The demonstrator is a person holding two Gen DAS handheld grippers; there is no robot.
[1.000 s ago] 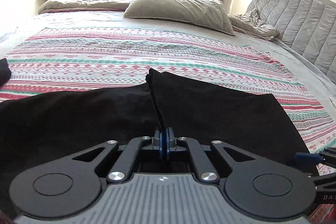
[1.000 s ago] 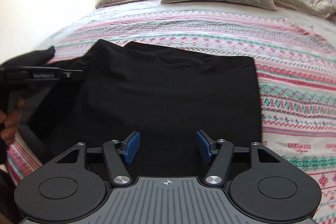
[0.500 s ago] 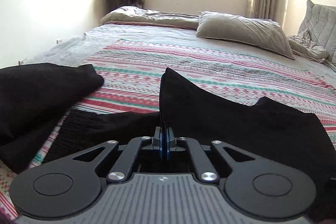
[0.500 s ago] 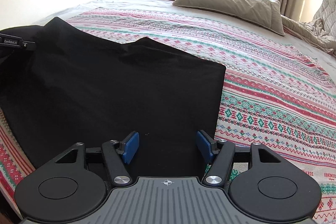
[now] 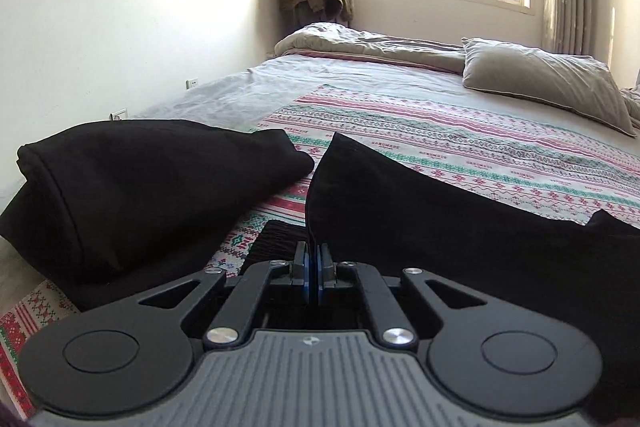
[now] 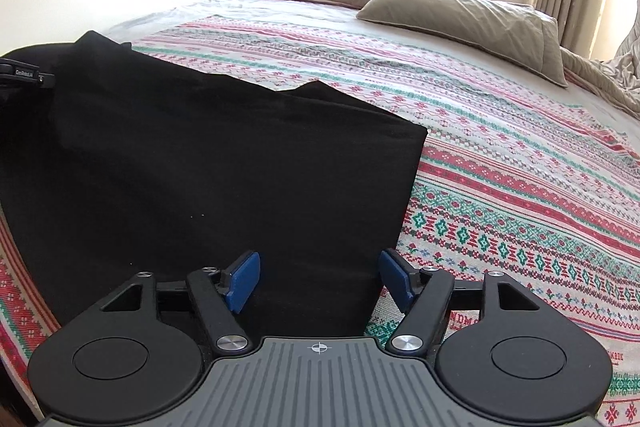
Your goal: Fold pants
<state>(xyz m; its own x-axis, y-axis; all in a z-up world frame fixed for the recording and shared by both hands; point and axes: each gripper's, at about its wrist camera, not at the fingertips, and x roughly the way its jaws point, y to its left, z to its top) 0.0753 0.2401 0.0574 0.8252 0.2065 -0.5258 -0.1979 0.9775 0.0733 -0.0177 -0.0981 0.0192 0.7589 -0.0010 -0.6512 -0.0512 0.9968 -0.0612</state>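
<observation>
The left gripper (image 5: 312, 267), clamped on a raised edge of the pants (image 6: 224, 163), has swung it toward nine o'clock, nearer a dark pile (image 5: 132, 183), probably more clothing. The right gripper (image 6: 319, 281) is opening, empty, over the pants on the bed (image 6: 520, 187), so the fold seems underway.

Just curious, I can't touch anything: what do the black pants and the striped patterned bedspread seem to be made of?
The black pants look like soft matte knit, perhaps cotton jersey: no sheen, and a ribbed band shows by the left gripper. The striped patterned bedspread looks like thin printed or woven cotton, flat and matte, though the fibre cannot be told.
</observation>
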